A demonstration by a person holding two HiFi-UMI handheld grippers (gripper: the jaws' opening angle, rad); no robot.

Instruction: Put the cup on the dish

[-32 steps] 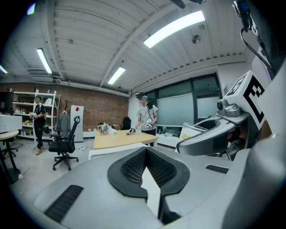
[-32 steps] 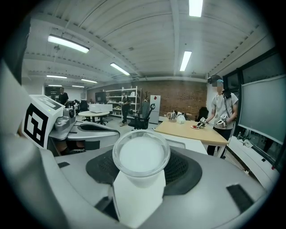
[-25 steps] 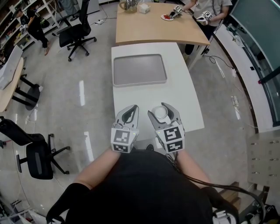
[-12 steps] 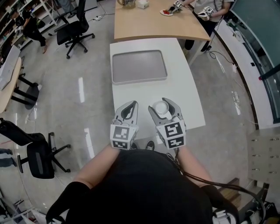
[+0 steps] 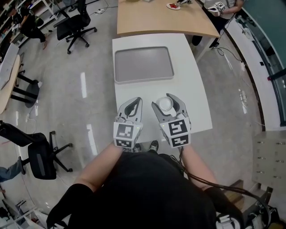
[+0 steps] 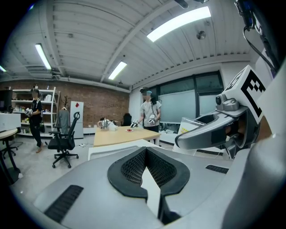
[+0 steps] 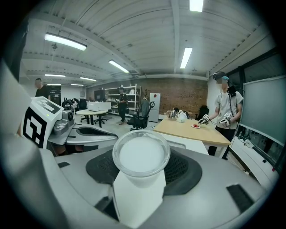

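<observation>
My right gripper is shut on a small clear cup, whose round rim faces up between the jaws. It hovers over the near end of the white table. My left gripper is beside it on the left, shut with nothing in it; only a thin slit shows between the black pads. A flat grey tray-like dish lies further along the white table, well beyond both grippers, with nothing on it.
A wooden table butts against the far end of the white one, with a small plate and a person holding grippers there. Black office chairs stand on the floor at left.
Both grippers keep nearly the same pose, with the cup still held in the right one. The head view has shifted slightly, so the tables sit a little higher in frame.
</observation>
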